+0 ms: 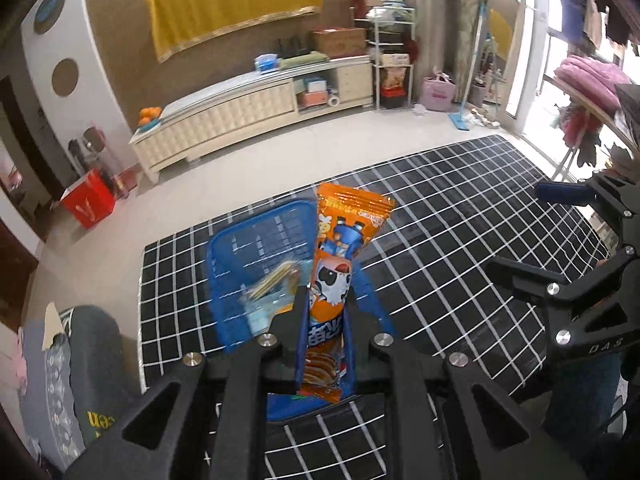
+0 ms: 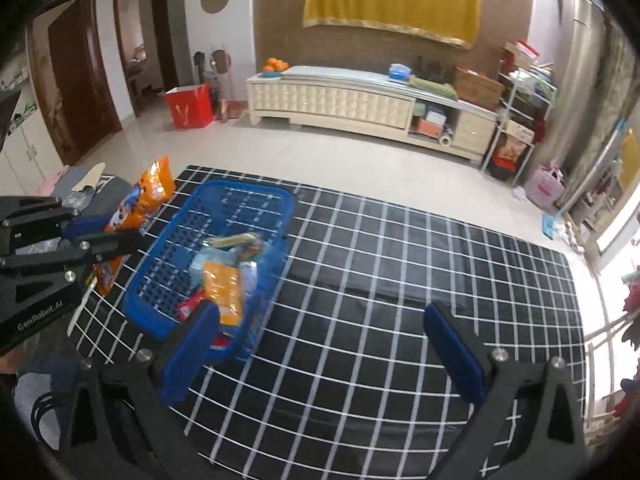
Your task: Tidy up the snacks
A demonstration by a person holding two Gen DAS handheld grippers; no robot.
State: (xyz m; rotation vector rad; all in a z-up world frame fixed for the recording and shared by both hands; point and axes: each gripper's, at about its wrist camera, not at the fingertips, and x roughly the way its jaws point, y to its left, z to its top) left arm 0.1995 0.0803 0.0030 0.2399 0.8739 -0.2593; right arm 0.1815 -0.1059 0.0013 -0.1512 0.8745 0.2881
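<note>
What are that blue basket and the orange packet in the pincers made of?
The blue basket looks like moulded plastic: its walls and floor are a rigid slotted lattice with a slight sheen. The orange snack packet seems to be glossy printed film, probably plastic or foil laminate: it has crimped, serrated ends and creases where the left gripper clamps it.

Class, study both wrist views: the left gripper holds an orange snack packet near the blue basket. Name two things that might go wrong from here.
1. The left gripper pinches the orange snack packet low down, so its long free end may swing and catch the blue basket rim.
2. The basket already holds snacks piled toward one end; a packet dropped on top may slide out.
</note>
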